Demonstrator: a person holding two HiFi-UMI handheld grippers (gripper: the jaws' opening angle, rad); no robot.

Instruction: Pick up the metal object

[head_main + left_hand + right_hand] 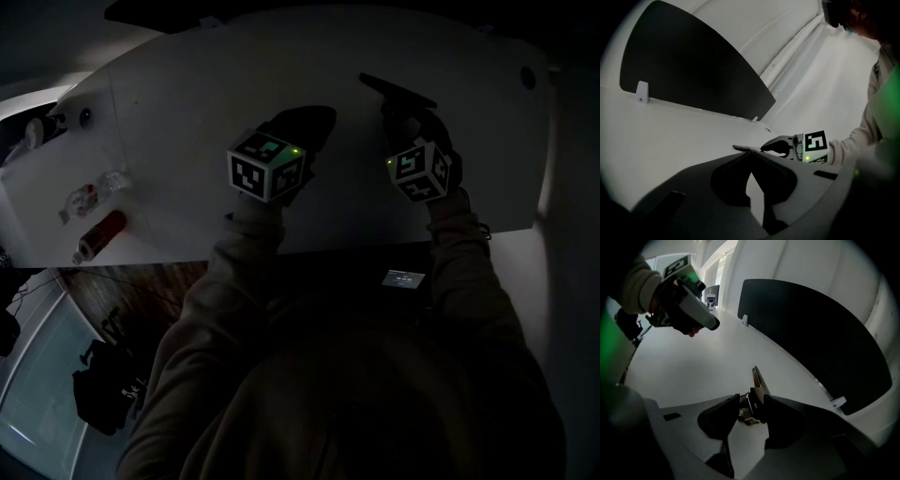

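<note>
Nearest to us, the right claw has its two dark jaws drawn in tight on the slim silvery metal object. We judge the gripping step done. What is left is the lift itself, or the end of it. We cannot tell whether the piece already hangs clear of the white tabletop or still rests on it, since its far end lies very low over the surface.

The metal object sits squeezed between the jaw tips. A bent, brighter part shows just behind them on our side, and a narrow flat blade tapers to a point straight ahead of them. It looks thin, hard and smooth, so we expect it could swivel or slip in the pinch if the claw tilts.

The left claw is off to the left of the right one and apart from it. Its jaw tips meet with nothing between them, and it takes no part in the hold.

Beyond both claws, along the far edge of the table, stands a curved black divider panel. Well away to the left of the left claw lie a red cylindrical item and a clear plastic item, both too dim to make out further.
</note>
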